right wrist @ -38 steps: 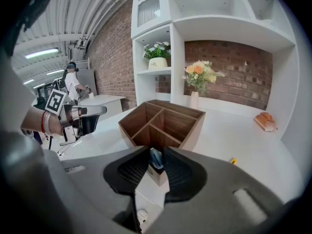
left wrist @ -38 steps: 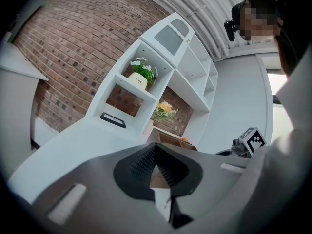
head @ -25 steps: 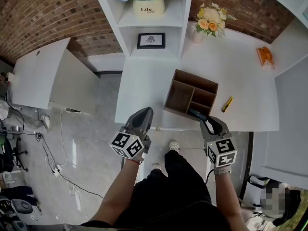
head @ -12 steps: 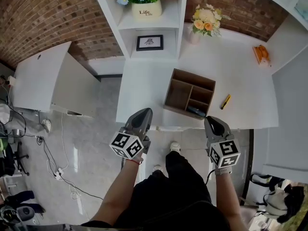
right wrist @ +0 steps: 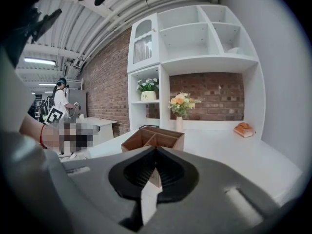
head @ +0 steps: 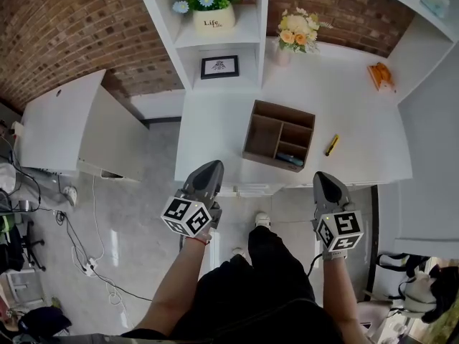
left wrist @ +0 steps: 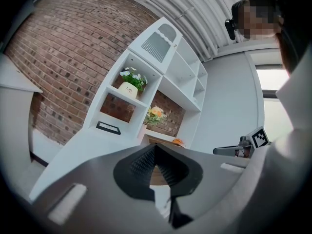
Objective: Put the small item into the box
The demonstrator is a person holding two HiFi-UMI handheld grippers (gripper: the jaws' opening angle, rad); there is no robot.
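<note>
A brown wooden box (head: 279, 133) with several compartments stands on the white table (head: 358, 113); it also shows in the right gripper view as the box (right wrist: 152, 138) ahead of the jaws. A small dark item (head: 290, 160) lies in its near right compartment. My right gripper (head: 322, 176) hangs off the table's near edge, just right of the box, shut and empty, as the right gripper (right wrist: 156, 149) shows in its own view. My left gripper (head: 210, 165) is held near the table's near left corner, also shut with nothing in it, its tips (left wrist: 155, 146) meeting.
A yellow item (head: 331, 145) lies on the table right of the box. An orange object (head: 380, 76) and a flower vase (head: 295, 27) stand at the back. White shelves hold a flower pot (head: 204, 2) and a picture frame (head: 219, 67). A white cabinet (head: 72, 127) stands left.
My right gripper has drawn back from the box toward me and its jaws have closed. The dark item stays in the near right compartment. The left gripper has hardly moved.
</note>
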